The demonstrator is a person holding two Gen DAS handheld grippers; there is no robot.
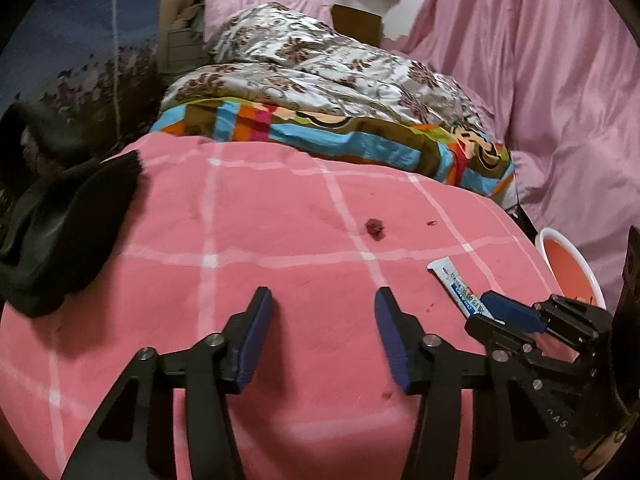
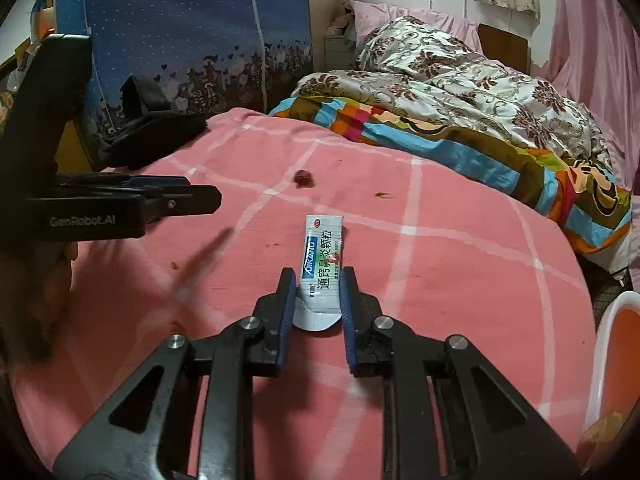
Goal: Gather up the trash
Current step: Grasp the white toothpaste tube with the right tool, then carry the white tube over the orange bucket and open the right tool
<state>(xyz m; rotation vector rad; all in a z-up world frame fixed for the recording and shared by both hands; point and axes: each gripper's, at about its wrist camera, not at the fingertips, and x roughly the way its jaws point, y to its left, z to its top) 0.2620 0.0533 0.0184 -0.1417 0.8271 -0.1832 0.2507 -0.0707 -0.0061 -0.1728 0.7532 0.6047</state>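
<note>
Near the right edge of the bed, a sachet point(image 2: 322, 268) is flanked by the right gripper point(image 2: 319, 280), jaws narrowed along both its sides but whether it's really pinched can't be told. It's a flat white-and-blue packet with green lettering, torn end toward the camera. So roughly one piece is mid-grab; a dark red crumb point(image 1: 374, 227) and smaller bits are left on the pink checked sheet point(image 1: 280, 216). Nothing can be seen dropped into the white bin point(image 1: 570, 264) yet, and the left gripper point(image 1: 324, 308) is held spread wide, empty.

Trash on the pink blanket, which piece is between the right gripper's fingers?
The white sachet with blue and green print; the dark red crumpled bit lies farther away, untouched.
</note>
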